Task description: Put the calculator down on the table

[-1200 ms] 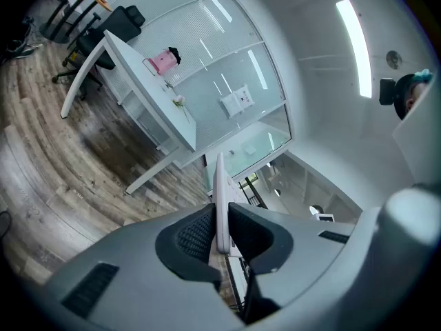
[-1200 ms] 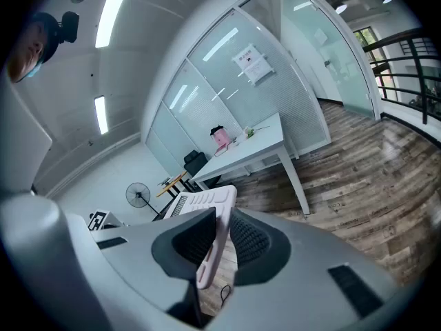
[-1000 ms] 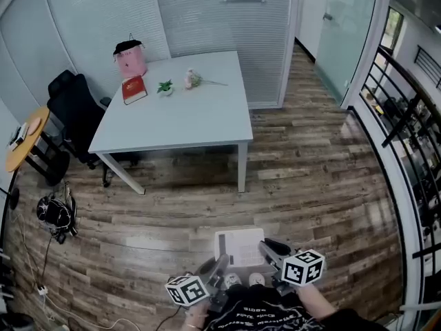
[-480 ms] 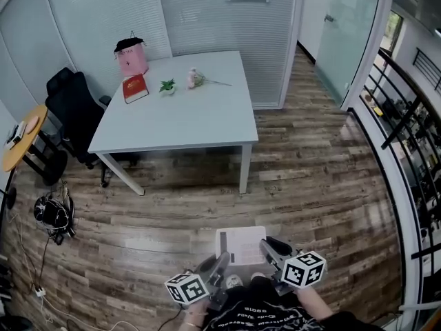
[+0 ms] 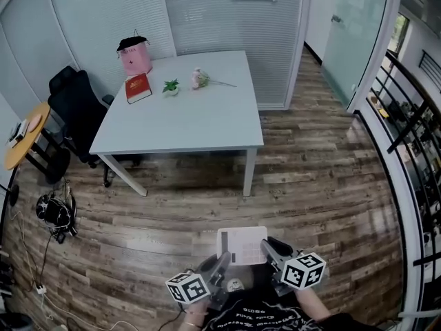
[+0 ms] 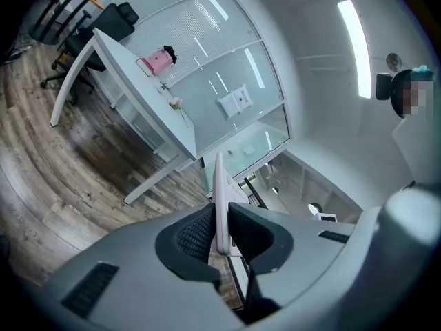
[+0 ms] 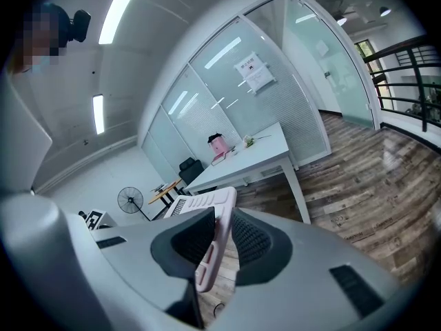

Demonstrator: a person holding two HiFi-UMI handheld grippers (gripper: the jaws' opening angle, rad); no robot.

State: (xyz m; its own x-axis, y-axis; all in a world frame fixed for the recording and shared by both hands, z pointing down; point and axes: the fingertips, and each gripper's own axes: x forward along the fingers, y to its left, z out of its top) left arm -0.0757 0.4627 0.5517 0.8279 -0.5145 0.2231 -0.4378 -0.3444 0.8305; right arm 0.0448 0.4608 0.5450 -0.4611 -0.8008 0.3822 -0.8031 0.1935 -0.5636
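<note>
A white calculator (image 5: 241,245) hangs above the wooden floor at the bottom of the head view, keys up, held between both grippers. My left gripper (image 5: 222,263) is shut on its left edge; in the left gripper view the calculator (image 6: 219,205) stands edge-on between the pads of this gripper (image 6: 220,234). My right gripper (image 5: 268,249) is shut on its right edge; in the right gripper view the calculator (image 7: 215,236) sits tilted between the pads of that gripper (image 7: 222,238). The white table (image 5: 186,119) stands well ahead, apart from the calculator.
On the table's far side are a pink bag (image 5: 135,57), a red book (image 5: 138,88), a small plant (image 5: 169,86) and flowers (image 5: 202,80). A black chair (image 5: 76,105) and a round orange side table (image 5: 24,133) stand left. A black railing (image 5: 413,136) runs along the right.
The table has drifted slightly right and nearer in the head view as I move toward it. Both grippers keep hold of the calculator in the same pose.
</note>
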